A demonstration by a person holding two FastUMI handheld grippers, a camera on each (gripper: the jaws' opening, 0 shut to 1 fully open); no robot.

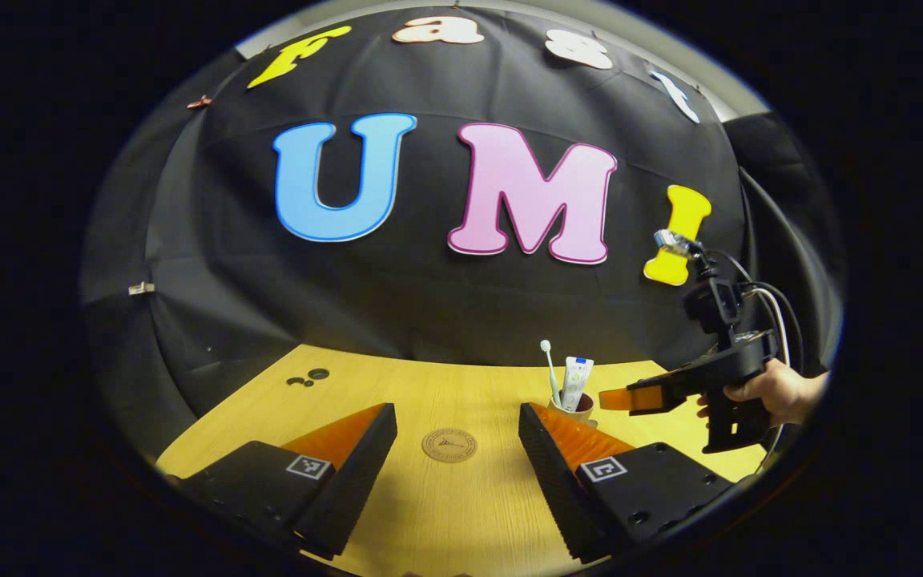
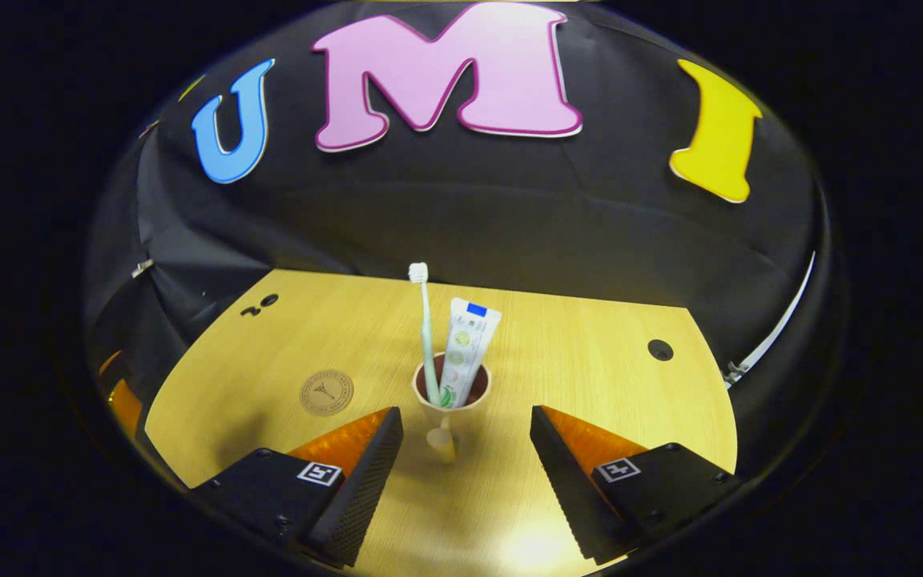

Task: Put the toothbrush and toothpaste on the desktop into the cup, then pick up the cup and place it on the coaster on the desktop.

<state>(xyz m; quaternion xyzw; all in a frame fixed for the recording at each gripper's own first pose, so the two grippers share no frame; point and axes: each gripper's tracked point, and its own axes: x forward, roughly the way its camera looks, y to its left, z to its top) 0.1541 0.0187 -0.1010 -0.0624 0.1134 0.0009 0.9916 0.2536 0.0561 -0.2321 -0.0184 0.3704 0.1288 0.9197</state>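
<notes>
A small beige cup [image 2: 451, 398] stands upright on the wooden desktop [image 2: 590, 353], holding a toothbrush [image 2: 425, 320] with its bristles up and a white toothpaste tube [image 2: 463, 349]. In the right gripper view my right gripper [image 2: 465, 445] is open, its fingers on either side of the cup with a gap to each. A round brown coaster [image 2: 326, 392] lies to the cup's left. In the left gripper view my left gripper [image 1: 455, 449] is open over the coaster [image 1: 449, 445]; the cup [image 1: 574, 407], toothbrush [image 1: 550, 370] and tube [image 1: 576, 382] stand beyond its right finger, with the right gripper [image 1: 618, 398] beside them.
A hand [image 1: 774, 390] holds the right gripper's body, with cables trailing up behind it. Small dark holes mark the desktop at its far left [image 2: 259, 304] and far right [image 2: 659, 349]. The black cloth wall closes the back edge of the table.
</notes>
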